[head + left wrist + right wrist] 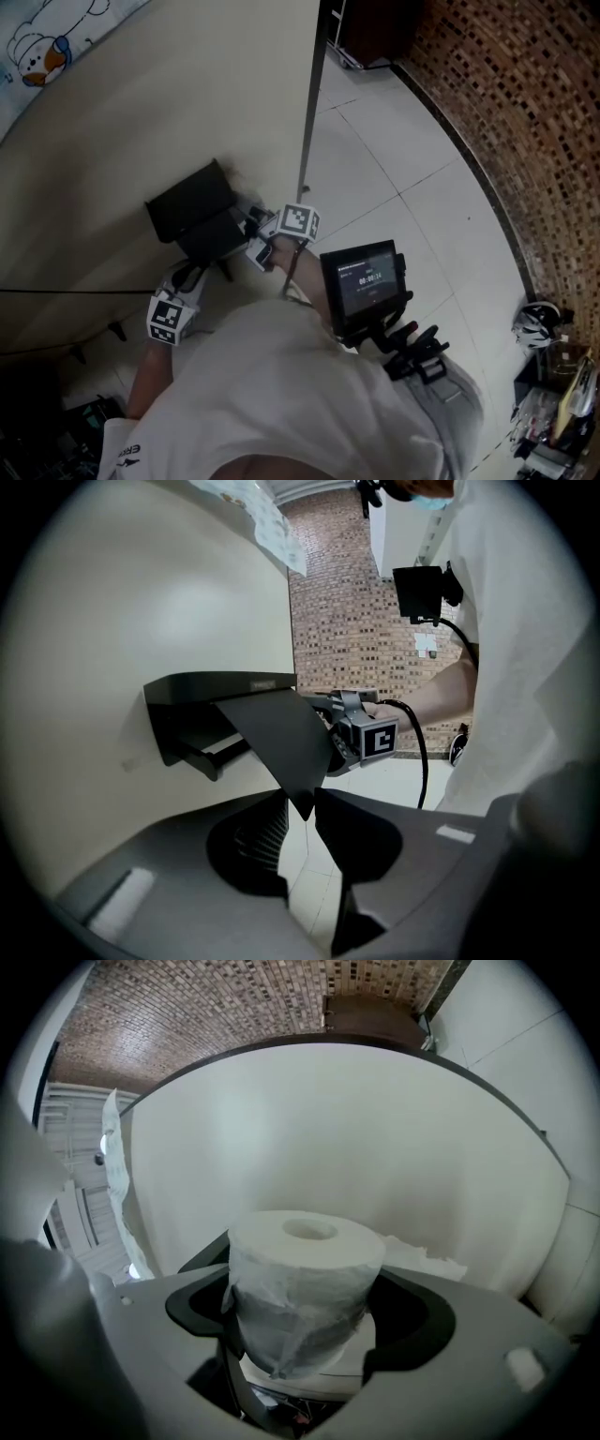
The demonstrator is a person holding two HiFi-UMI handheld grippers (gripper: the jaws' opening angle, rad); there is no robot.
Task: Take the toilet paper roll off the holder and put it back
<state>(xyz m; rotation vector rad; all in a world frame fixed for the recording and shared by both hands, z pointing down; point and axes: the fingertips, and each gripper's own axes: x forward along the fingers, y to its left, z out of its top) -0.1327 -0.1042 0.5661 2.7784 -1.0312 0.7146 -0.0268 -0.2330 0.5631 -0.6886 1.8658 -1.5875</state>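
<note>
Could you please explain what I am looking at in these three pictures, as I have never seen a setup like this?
There is no robot here: a person holds a two-jaw tool in each hand. The head view comes from a camera on the person's head, looking down at a black holder on the wall and at the tiled floor. The other two pictures come from cameras riding on each tool, looking along its jaws. The left gripper pinches the corner of the holder's cover flap, holding it lifted. The right gripper clamps a toilet paper roll, which is off the holder. The marker cubes are parts of the grippers.
</note>
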